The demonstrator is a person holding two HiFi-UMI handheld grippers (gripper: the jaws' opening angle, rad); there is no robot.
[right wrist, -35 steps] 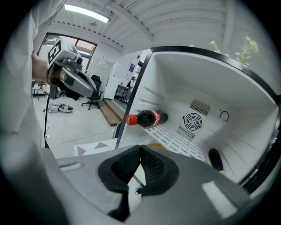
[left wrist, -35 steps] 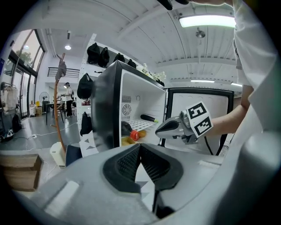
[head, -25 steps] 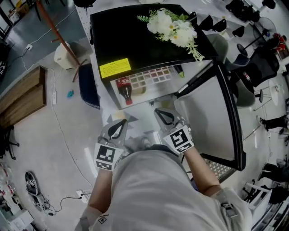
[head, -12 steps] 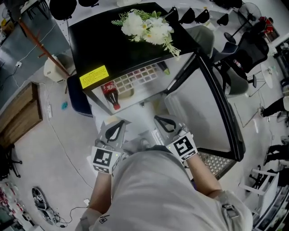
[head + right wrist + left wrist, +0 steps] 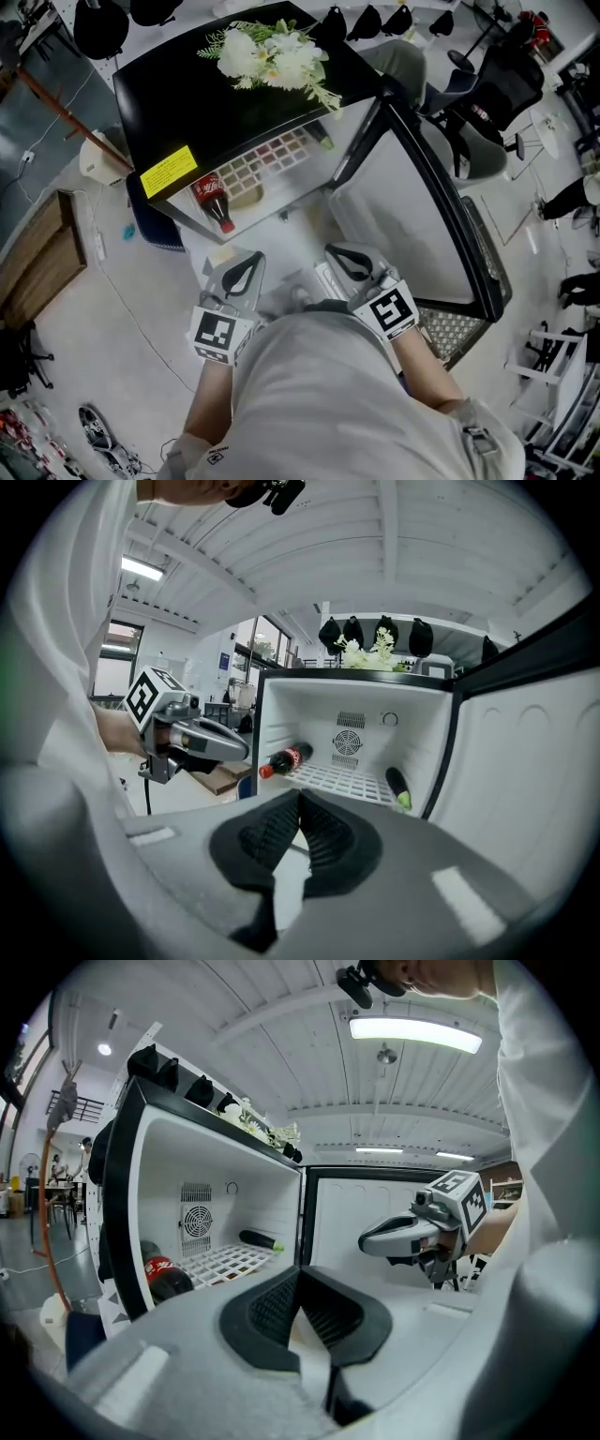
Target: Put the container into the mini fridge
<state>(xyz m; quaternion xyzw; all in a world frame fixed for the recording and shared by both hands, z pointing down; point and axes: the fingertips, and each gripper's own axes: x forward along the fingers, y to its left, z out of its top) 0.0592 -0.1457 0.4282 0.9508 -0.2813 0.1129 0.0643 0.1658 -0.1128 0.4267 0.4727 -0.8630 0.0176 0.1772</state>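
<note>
The mini fridge has a black top and its door swung open to the right. On its wire shelf lie a cola bottle and a dark vegetable with a green end. My left gripper and right gripper hover side by side in front of the opening. Both have their jaw tips touching and nothing between them. Each shows in the other's view: the right gripper and the left gripper. I cannot make out a container in any view.
White flowers and a yellow sticker sit on the fridge top. A wooden bench stands at the left, with a blue object and a white tub beside the fridge. Office chairs stand at the right. Cables run over the floor.
The head view has swung, so the fridge now sits further left and its door shows more fully. Both grippers stay shut and level in front of the body.
</note>
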